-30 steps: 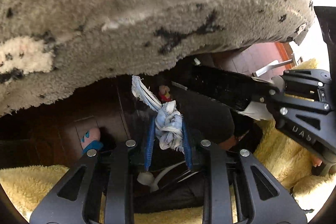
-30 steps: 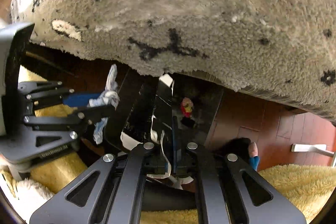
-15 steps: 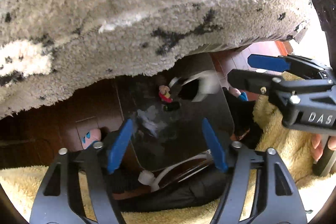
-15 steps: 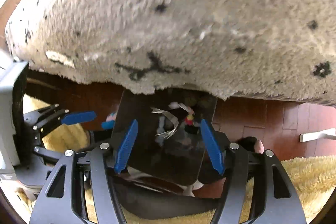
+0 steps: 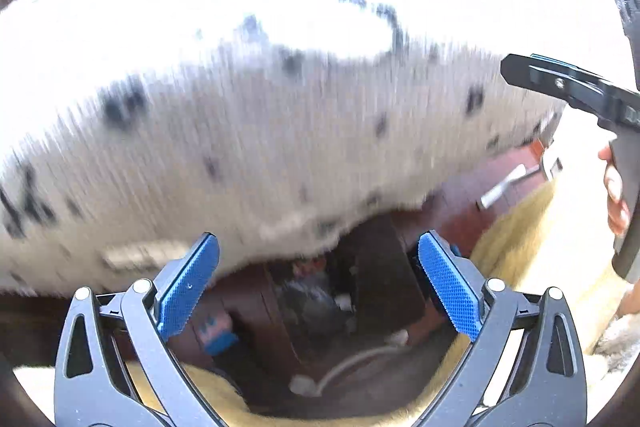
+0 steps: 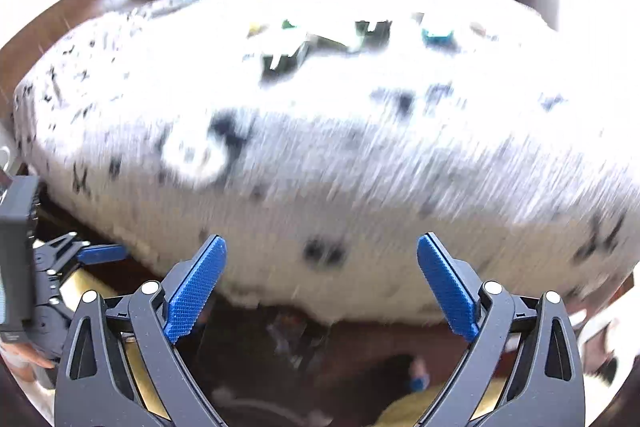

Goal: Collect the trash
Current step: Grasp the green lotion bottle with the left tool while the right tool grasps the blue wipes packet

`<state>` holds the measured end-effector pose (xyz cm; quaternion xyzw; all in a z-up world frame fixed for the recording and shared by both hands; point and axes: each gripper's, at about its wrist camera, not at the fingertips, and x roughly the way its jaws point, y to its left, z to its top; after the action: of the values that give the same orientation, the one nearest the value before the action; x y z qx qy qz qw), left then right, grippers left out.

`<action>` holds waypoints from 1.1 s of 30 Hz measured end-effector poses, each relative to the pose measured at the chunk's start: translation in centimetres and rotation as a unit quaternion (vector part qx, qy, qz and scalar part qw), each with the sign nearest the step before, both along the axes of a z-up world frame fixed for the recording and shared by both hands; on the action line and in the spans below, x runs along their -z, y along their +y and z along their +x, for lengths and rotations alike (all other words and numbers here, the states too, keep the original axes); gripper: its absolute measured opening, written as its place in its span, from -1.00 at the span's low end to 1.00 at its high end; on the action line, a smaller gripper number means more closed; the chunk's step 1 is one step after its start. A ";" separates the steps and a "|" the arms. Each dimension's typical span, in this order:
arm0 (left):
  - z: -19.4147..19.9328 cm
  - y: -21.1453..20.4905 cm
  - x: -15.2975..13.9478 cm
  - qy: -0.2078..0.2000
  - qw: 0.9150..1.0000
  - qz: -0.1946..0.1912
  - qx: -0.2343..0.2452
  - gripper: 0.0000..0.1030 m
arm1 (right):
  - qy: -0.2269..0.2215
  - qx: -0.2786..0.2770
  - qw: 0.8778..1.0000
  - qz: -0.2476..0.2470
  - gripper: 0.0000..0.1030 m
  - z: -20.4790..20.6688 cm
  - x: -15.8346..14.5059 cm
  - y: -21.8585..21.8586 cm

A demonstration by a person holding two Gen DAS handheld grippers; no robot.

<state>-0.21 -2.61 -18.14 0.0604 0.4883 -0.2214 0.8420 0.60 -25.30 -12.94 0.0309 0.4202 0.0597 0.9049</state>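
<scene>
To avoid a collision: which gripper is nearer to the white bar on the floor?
Right, probably. The right gripper hangs on the side of the white bar; the left gripper is farther, over the dark bin.

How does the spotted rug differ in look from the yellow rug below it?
The spotted rug is pale grey-white with black marks; the yellow rug is plain, with no marks. The spotted rug fills most of the left wrist view, while the yellow rug shows only along the lower edge and right side. Both look fluffy.
</scene>
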 end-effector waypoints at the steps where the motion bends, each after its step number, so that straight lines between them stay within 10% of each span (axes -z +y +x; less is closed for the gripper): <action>1: 0.8 -0.1 -1.0 -0.012 1.000 0.000 -0.003 0.84 | -0.008 0.005 1.000 -0.007 0.87 0.5 -0.7 -0.2; 11: 10.1 -2.9 -6.0 -0.041 0.999 -0.021 -0.027 0.84 | -0.023 0.075 0.996 -0.052 0.87 9.4 -2.4 -5.0; 33: 21.7 -10.9 -4.1 -0.048 0.995 -0.002 -0.086 0.83 | 0.003 0.176 0.984 -0.028 0.87 25.0 -0.8 -10.2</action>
<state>21.51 -13.46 -14.01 0.0269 0.4499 -0.1460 0.8807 25.59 -35.51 -12.19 0.0788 0.4121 -0.1122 0.9008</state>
